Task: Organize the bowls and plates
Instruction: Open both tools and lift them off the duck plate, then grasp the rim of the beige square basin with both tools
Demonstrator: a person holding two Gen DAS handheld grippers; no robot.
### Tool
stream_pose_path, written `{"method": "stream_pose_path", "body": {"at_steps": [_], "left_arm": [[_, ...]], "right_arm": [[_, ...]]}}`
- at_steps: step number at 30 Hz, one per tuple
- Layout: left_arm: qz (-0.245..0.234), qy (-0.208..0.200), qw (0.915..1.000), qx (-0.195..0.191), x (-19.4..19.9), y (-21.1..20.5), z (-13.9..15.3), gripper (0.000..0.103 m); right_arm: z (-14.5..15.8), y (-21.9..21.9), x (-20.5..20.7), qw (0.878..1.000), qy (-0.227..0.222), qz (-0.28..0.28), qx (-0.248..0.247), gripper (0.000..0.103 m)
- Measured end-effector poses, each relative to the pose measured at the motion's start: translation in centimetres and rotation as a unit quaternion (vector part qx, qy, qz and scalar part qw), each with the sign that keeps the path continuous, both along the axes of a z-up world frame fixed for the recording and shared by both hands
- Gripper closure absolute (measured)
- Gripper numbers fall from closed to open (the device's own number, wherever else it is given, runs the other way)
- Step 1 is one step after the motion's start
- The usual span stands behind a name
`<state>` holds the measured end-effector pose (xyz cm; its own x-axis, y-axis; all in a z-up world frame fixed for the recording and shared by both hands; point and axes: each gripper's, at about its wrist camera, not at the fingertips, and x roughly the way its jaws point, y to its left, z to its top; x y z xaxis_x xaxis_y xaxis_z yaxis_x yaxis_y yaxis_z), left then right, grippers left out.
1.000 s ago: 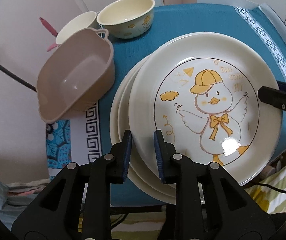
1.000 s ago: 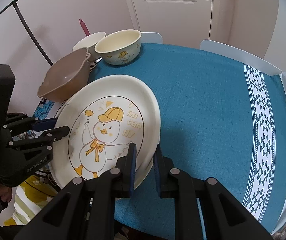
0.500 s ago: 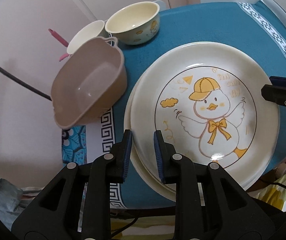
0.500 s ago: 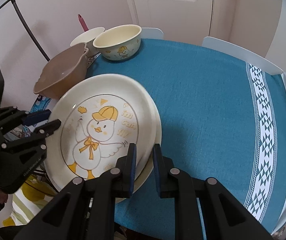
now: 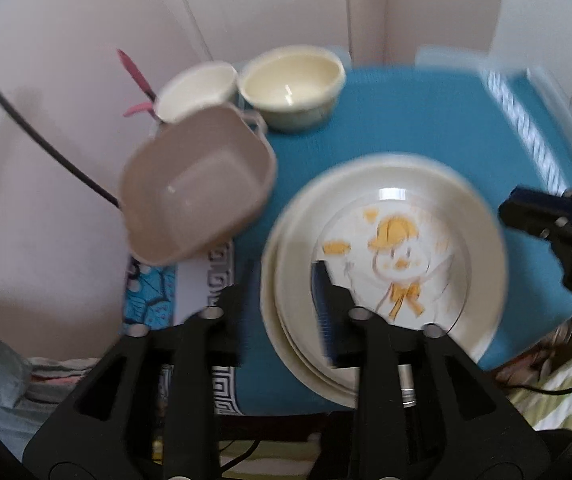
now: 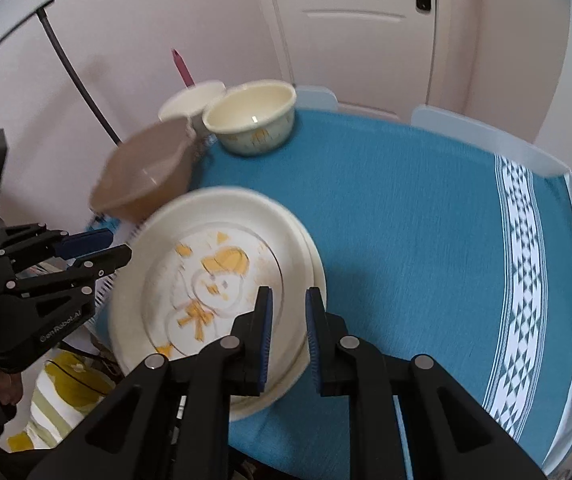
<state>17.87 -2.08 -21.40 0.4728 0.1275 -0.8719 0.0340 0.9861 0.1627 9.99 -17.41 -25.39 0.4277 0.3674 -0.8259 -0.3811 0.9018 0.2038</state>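
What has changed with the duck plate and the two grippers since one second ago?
The duck plate was lowered onto the plate stack and now lies nearly flush on it. The left gripper, which pinched the plate's rim, is opening and has let go. The right gripper looks unchanged, closed on the rim. The brown tub and both bowls stayed put.

Tabletop (image 6: 406,216) under teal cloth | plate stack (image 6: 214,216) at its near-left edge | cream bowl (image 6: 252,120) beyond the stack | brown tub (image 6: 142,172) left of bowl
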Motion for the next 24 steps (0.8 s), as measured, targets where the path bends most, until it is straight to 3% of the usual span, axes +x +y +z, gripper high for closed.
{"method": "stream_pose_path", "body": {"at_steps": [1,2,3,4,5,6,7,13,17,20,24], "left_arm": [[0.007,-0.015,0.9999,-0.003,0.0,0.3,1.0,0.025],[0.017,-0.035,0.9992,-0.007,-0.3,0.6,2.2,0.011],[0.027,-0.061,0.9977,-0.009,-0.7,1.2,3.5,0.0],[0.034,-0.081,0.996,-0.012,-0.9,1.7,4.6,0.0],[0.04,-0.089,0.9951,-0.015,-0.7,2.3,5.2,0.0],[0.049,-0.094,0.9942,-0.02,-0.6,3.0,5.8,0.0],[0.059,-0.097,0.9932,-0.023,-0.6,3.8,6.1,0.0],[0.118,-0.094,0.985,-0.084,0.1,9.7,6.2,0.0],[0.157,-0.066,0.9727,-0.158,0.4,14.0,3.9,0.0],[0.175,-0.047,0.9646,-0.192,0.9,16.1,1.9,0.001],[0.181,-0.018,0.9574,-0.224,2.5,18.0,-0.9,0.019]], "right_arm": [[0.6,-0.1,0.3,1.0,-0.001,0.005,0.01,0.088],[1.3,-0.1,0.6,1.0,-0.004,0.009,0.02,0.086],[2.0,-0.2,0.9,1.0,-0.009,0.013,0.027,0.074],[2.7,-0.2,1.1,0.999,-0.017,0.018,0.032,0.05],[3.5,-0.1,1.4,0.999,-0.027,0.023,0.038,0.036],[4.1,0.1,1.7,0.998,-0.036,0.028,0.043,0.012],[4.7,0.3,2.0,0.997,-0.047,0.033,0.044,0.007],[6.4,3.8,4.6,0.995,-0.07,0.069,0.015,0.007],[6.4,7.4,6.6,0.995,-0.043,0.09,0.026,0.007],[5.2,10.7,8.2,0.994,-0.014,0.102,0.017,0.007],[2.9,13.7,10.2,0.995,0.025,0.094,0.011,0.007]]}}
